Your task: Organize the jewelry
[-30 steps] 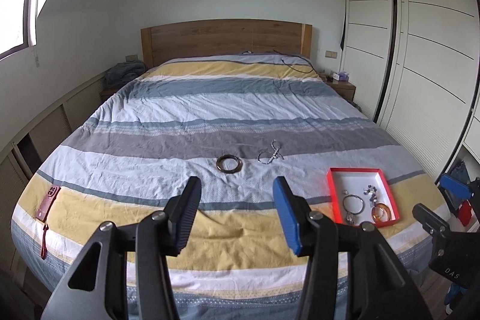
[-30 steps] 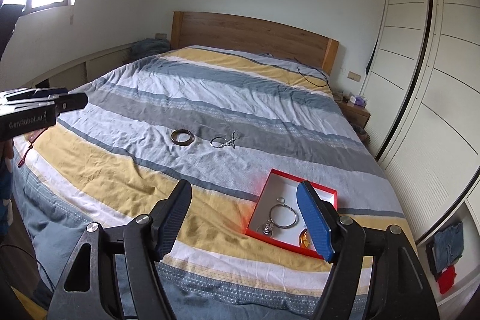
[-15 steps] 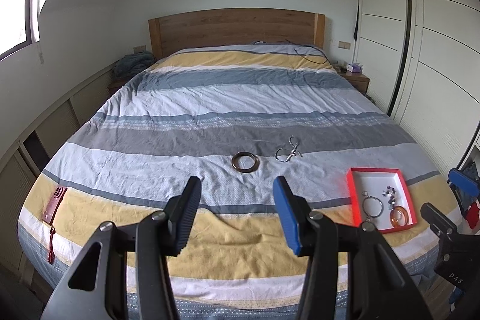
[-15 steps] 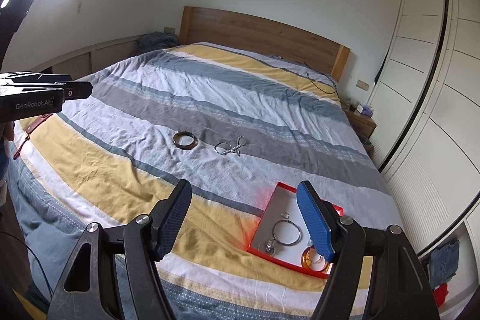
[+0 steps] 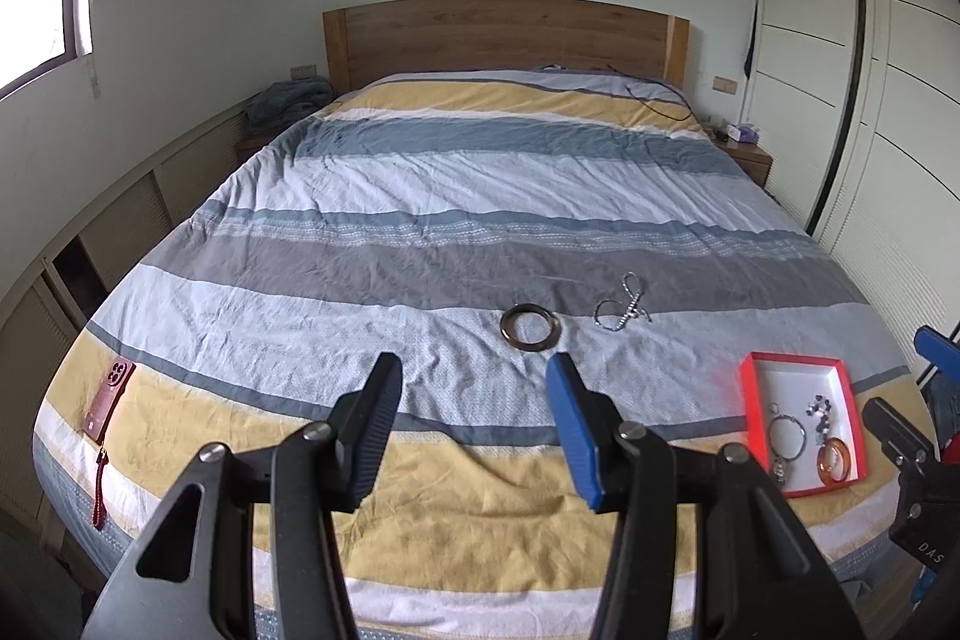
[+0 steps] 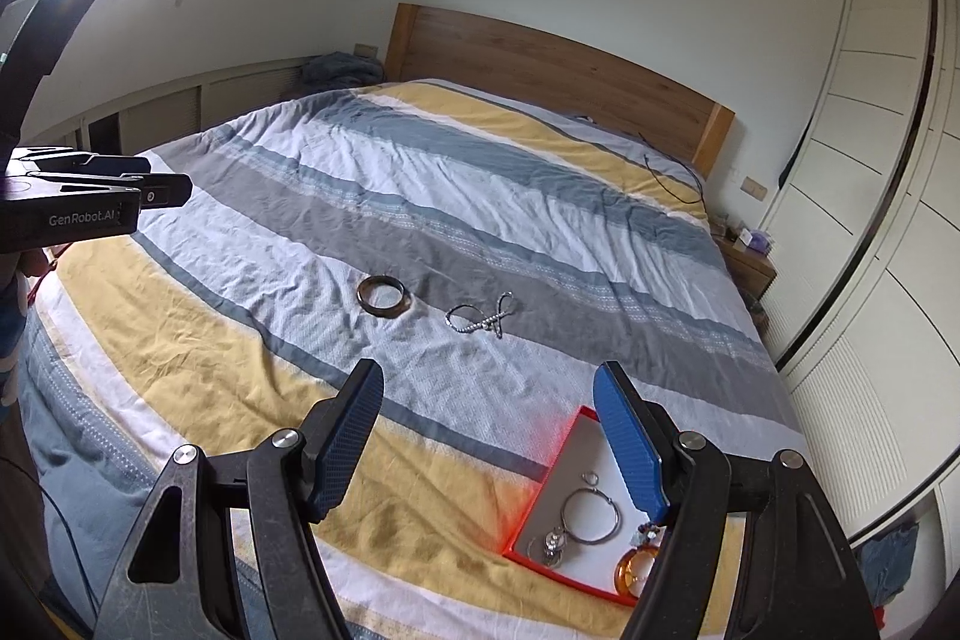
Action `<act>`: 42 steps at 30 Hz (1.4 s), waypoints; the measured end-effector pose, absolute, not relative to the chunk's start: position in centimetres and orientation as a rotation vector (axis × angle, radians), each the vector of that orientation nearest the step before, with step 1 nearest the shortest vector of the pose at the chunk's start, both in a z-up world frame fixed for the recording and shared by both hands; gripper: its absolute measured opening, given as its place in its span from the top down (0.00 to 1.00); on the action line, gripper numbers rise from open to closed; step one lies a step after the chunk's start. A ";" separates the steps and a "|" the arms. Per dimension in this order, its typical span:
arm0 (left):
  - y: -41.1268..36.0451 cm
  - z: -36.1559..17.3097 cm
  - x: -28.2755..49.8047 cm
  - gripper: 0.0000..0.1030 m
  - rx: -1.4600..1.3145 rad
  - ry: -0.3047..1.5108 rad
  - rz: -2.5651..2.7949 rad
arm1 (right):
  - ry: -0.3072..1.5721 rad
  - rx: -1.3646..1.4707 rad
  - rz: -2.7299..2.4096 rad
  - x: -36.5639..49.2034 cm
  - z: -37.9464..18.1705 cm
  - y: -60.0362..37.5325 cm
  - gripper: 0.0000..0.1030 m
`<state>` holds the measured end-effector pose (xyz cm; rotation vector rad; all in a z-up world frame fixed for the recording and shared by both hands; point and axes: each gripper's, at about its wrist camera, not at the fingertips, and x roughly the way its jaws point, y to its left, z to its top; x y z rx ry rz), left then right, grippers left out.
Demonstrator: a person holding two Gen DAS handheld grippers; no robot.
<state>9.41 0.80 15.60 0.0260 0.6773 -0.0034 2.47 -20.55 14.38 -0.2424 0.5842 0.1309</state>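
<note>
Bed: soft quilt, gives under press.
Tray: red, stiff card, light; near bed's foot edge, right corner; holds several pieces.
Bangle: mid-bed, rigid, smooth, likely slippery; pinch across rim.
Chain: just right of bangle, apart; limp, light, snags; pinch at bunched middle.
Left claw: wide open, empty.
Right claw: wide open, empty.

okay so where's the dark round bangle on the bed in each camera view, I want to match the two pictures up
Left wrist view: the dark bangle lies on the bedspread just right of centre, beyond the open left gripper.
Right wrist view: the bangle lies left of centre, above the open right gripper.
Shared landmark: the silver chain lies just right of it in both.
</note>
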 end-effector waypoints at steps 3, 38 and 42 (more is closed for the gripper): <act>1.1 14.9 11.2 0.54 0.018 0.683 0.015 | 0.589 -0.241 0.145 4.4 14.2 -20.4 0.30; 0.0 -8.6 35.8 0.54 -0.122 0.880 -0.054 | 0.740 0.196 0.088 34.6 -8.4 -22.1 0.28; -0.7 -11.2 36.9 0.54 -0.101 0.920 -0.060 | 0.756 0.202 0.075 36.8 -10.6 -22.1 0.28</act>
